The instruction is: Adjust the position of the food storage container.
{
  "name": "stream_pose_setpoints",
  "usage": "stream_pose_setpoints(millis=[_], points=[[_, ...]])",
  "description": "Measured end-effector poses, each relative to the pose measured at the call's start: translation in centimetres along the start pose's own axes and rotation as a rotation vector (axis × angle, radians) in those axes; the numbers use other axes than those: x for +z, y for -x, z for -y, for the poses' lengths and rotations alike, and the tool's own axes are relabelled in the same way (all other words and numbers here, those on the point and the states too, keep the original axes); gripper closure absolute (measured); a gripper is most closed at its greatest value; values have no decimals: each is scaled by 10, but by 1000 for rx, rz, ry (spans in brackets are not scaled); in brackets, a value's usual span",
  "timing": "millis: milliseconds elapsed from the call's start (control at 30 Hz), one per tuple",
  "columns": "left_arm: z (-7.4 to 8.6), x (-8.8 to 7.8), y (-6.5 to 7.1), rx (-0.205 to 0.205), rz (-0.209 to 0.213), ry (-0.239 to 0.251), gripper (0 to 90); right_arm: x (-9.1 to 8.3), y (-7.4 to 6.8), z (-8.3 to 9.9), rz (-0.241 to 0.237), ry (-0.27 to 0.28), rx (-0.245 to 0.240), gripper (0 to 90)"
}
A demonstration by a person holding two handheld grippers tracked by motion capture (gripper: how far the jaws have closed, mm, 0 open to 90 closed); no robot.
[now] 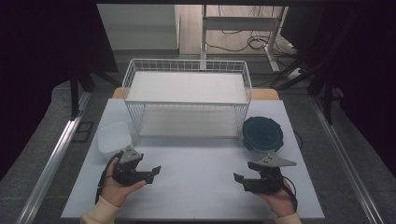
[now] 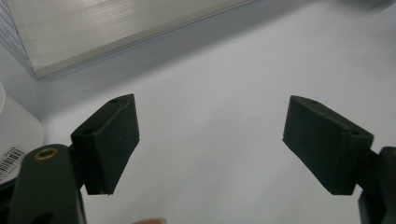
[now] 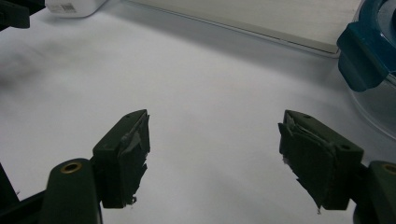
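Observation:
My left gripper (image 1: 154, 174) rests low over the white table (image 1: 196, 186) at the front left. It is open, with bare tabletop between its pads (image 2: 210, 135). At the front right my right gripper (image 1: 242, 171) is also open and holds nothing (image 3: 215, 154); its pads (image 3: 133, 154) are frayed. A white two-shelf wire rack (image 1: 187, 98) stands at the back centre. A white square tub (image 1: 113, 138) sits just beyond the left gripper. A round container with a dark blue lid (image 1: 263, 134) lies beyond the right gripper, and its blue clip (image 3: 369, 51) shows close by.
The rack's lower shelf (image 2: 116, 28) lies ahead of the left gripper, with the tub's edge (image 2: 16, 130) at that view's left. The table's front edge is near both hands. Dark curtains, metal rails and floor cables surround the table.

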State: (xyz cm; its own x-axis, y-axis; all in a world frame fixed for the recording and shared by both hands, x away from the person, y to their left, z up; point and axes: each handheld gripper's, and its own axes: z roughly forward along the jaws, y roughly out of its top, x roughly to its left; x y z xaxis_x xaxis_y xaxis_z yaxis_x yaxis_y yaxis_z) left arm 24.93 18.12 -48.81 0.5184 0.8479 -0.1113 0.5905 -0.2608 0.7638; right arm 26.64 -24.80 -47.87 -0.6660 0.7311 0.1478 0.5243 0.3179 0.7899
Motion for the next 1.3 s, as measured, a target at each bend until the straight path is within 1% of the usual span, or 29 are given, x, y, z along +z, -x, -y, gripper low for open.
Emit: stream_pose_setpoints(millis=[133,233,333,433,467,533,600,700,733,767,800,867,967,1033,1100,1133,1167,1200,1300], points=[[0,1,0,-7,10,-3,177,1,2,1,-2,-2,5,244],[1,1,1,-3,17,-4,174,1,2,1,6,-7,7,244],[4,-1,1,-4,19,-6,174,1,-3,-4,15,3,-5,247],[5,-4,1,-15,15,0,176,0,-6,-7,13,14,-6,252],[3,-7,3,-6,4,10,176,0,-7,-8,14,15,-8,254],[2,-11,4,-3,-6,22,176,-1,-9,-9,11,13,-15,255],[1,-15,5,-13,7,36,178,-4,-12,-10,21,16,-14,262],[-1,-16,6,-8,5,41,179,-7,-13,-9,11,23,-5,280],[-1,-15,7,-5,14,39,179,-7,-13,-10,8,14,-7,289],[-2,-13,6,-2,13,35,179,-7,-13,-10,8,11,-7,292],[-2,-11,5,2,11,28,179,-6,-12,-10,5,7,-8,299],[-1,-8,2,-7,11,17,179,-4,-11,-11,6,-2,-13,304],[0,-5,-1,-13,11,6,180,-3,-7,-13,26,-10,1,313],[-1,-4,0,-6,14,7,180,-5,-6,-17,36,-2,13,328],[-3,-4,2,-3,17,14,180,-10,-5,-23,46,-6,11,336],[-3,-4,2,-3,17,14,180,-10,-5,-23,46,-6,11,336],[-4,-3,5,-1,21,18,180,-15,-1,-32,55,-5,4,357],[-4,-3,5,-1,21,18,180,-15,-1,-32,55,-5,4,357],[-5,0,4,4,25,10,180,-20,17,-49,83,-25,9,404]])
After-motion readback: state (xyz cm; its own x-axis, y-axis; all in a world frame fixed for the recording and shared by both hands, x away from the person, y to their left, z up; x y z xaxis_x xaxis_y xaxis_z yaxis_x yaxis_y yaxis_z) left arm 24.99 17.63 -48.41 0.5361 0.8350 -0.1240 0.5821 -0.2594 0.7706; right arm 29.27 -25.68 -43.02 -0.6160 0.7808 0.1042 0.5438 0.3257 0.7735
